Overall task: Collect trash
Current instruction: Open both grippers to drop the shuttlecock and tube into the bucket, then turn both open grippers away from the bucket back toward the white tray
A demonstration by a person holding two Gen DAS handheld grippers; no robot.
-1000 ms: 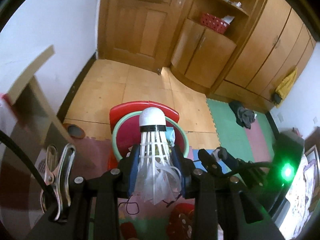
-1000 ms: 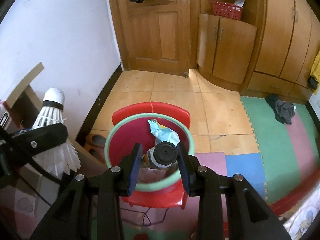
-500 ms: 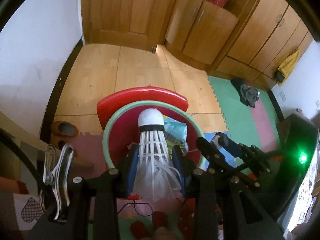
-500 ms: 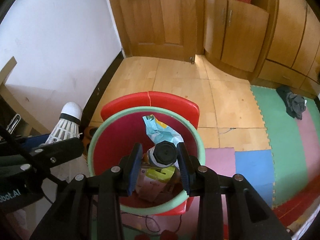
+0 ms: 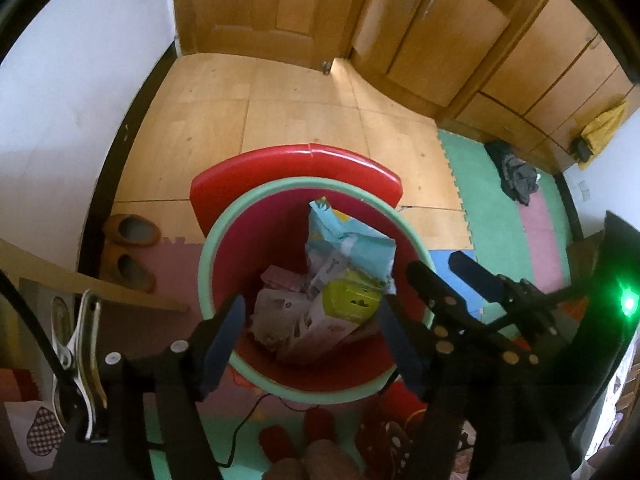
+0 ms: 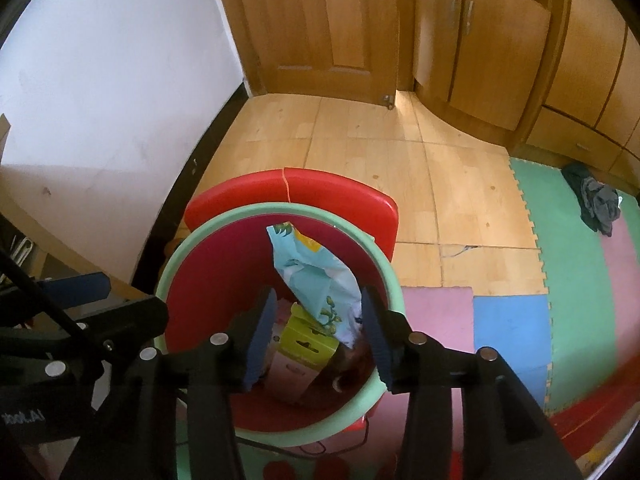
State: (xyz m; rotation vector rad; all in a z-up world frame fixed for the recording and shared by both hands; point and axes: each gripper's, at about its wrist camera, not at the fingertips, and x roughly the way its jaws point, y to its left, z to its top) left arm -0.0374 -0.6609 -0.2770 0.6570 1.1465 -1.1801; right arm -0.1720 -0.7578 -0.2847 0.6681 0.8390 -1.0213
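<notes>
Left wrist view: the left gripper (image 5: 308, 332) hangs over the red bin (image 5: 256, 248), its jaws just opened wide with nothing between them. Right wrist view: the right gripper (image 6: 316, 328) over the same bin has also just spread apart, empty. Inside the bin lie a yellow-green carton (image 6: 306, 340), a pale blue wrapper (image 6: 312, 276) and pink packets (image 5: 282, 280); their print is too small to read. Behind the bin stands a red chair back (image 5: 296, 164), then a wooden door (image 6: 320, 24).
</notes>
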